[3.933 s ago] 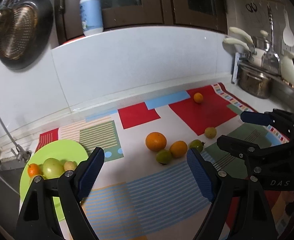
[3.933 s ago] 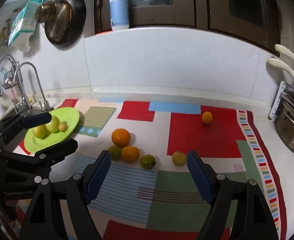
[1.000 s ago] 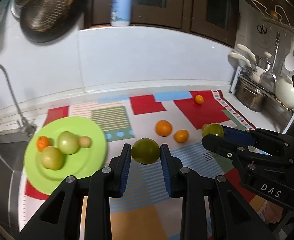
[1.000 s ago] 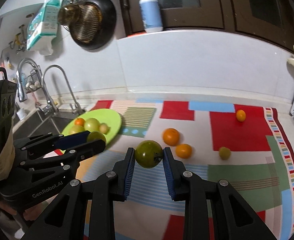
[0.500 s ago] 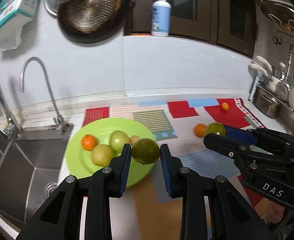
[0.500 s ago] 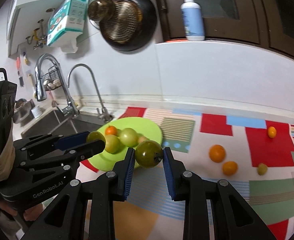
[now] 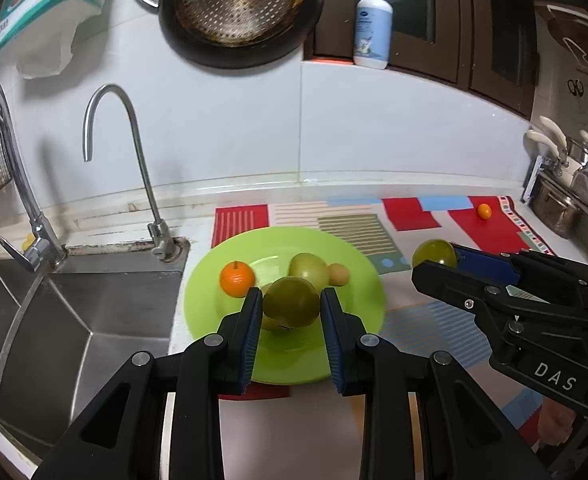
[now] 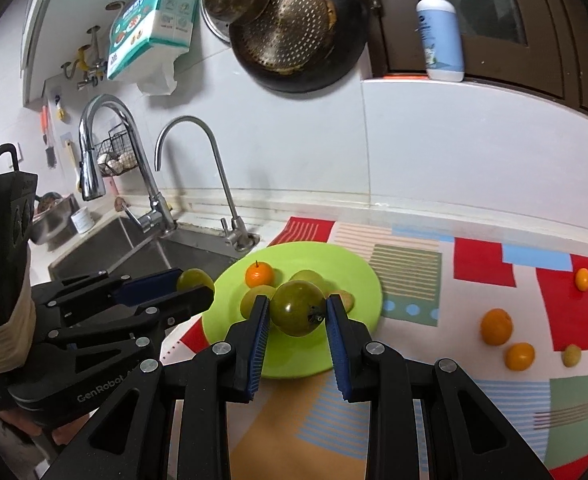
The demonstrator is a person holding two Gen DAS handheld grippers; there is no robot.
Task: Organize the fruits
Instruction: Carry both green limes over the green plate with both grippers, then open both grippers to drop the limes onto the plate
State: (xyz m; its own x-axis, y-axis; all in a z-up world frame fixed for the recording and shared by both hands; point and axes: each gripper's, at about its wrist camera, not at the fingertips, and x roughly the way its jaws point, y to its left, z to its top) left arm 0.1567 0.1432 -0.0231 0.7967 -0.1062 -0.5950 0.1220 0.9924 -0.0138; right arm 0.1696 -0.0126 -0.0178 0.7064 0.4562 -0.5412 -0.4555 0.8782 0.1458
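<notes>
I have my left gripper (image 7: 291, 312) clamped on a dull green round fruit (image 7: 291, 307), held over the near half of the lime-green round plate (image 7: 357, 272), and my right gripper (image 8: 297, 314) pinches a second green round fruit with a dark stem scar (image 8: 297, 307) over the same plate's near edge. The plate's middle is crowded: a small orange tangerine (image 7: 236, 278), a pale green apple (image 7: 309, 269) and a small tan fruit (image 7: 338, 274) sit close together, leaving bare rim on the right and near sides. The stainless steel sink basin (image 7: 54, 320) drops away just left of the plate. Only the right wrist view shows the fruits remaining on the colourful patchwork mat (image 8: 493, 392): a large orange (image 8: 496, 326), a smaller orange (image 8: 519, 356) and a small yellow-green fruit (image 8: 571, 355), well apart from the plate.
</notes>
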